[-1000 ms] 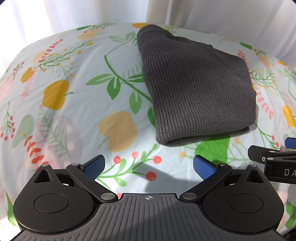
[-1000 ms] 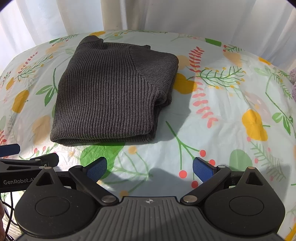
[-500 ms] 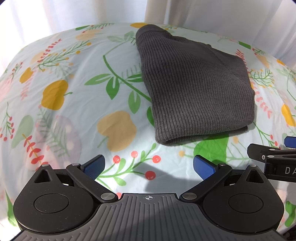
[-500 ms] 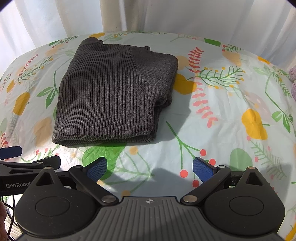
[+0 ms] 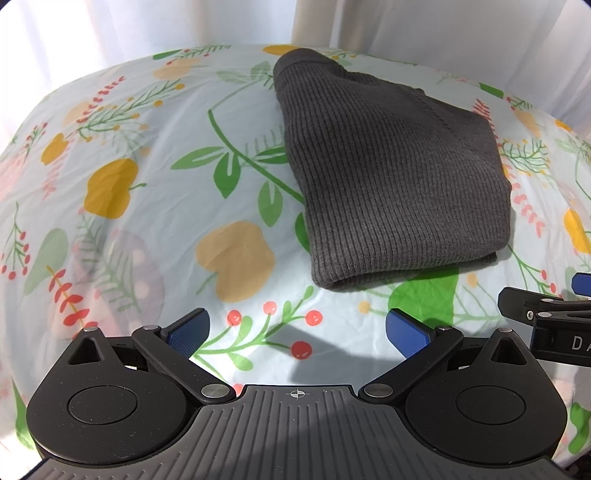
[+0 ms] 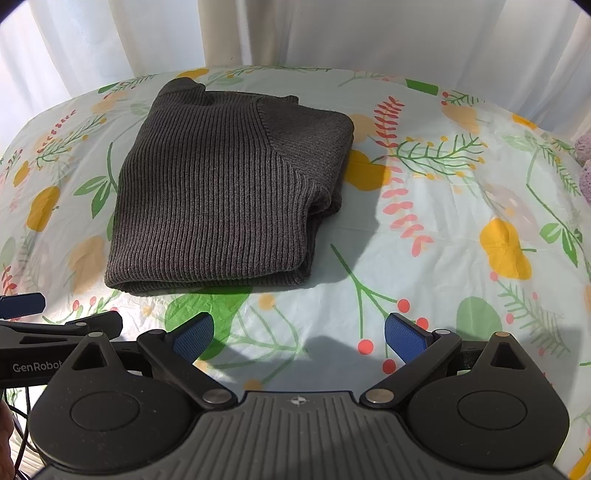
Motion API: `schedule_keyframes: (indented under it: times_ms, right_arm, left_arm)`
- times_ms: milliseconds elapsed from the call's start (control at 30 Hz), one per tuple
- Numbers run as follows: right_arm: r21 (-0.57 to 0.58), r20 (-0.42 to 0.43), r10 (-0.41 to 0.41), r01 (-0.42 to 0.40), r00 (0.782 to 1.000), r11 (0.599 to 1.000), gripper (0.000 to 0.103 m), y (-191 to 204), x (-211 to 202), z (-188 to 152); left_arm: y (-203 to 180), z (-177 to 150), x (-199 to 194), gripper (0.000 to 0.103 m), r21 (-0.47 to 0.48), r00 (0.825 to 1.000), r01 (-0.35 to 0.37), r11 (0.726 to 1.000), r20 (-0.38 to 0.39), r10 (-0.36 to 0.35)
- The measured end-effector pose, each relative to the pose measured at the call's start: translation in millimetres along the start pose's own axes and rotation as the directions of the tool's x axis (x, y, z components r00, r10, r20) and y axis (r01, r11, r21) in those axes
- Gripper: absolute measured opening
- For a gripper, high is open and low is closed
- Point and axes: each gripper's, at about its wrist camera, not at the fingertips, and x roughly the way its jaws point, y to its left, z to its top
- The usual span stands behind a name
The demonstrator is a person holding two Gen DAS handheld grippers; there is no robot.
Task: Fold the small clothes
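The folded sweater [image 6: 225, 192] is lying upper left of centre in the right wrist view, its long axis running away. Both the right gripper [image 6: 299, 334] and left gripper [image 5: 295, 330] are hovering released, the right sitting squarer to its near edge.

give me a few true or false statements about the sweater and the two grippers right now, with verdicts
1. The grey sweater lies folded on the floral cloth. True.
2. The left gripper is shut on the sweater's hem. False: it is open, short of the sweater and holding nothing.
3. The right gripper is open and empty. True.
4. The sweater is bright red. False: it is dark grey ribbed knit.
5. White curtains hang behind the table. True.
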Motion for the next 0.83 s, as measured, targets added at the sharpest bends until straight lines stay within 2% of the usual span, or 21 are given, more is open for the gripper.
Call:
schedule_keyframes:
  times_ms: [233, 833]
  right_arm:
    - [-0.006, 0.005, -0.009, 0.009, 1.000, 1.000, 0.099, 0.8, -0.2, -0.7]
    - [-0.008, 0.024, -0.033, 0.034, 0.999, 0.999, 0.099, -0.8, 0.7, 1.3]
  left_arm:
    - [-3.8, -1.3, -1.4, 0.103, 0.040, 0.999, -0.031, 0.999, 0.032, 0.030]
    - [-5.4, -1.5, 3.5, 0.103, 0.069, 0.997, -0.077, 0.995, 0.014, 0.076]
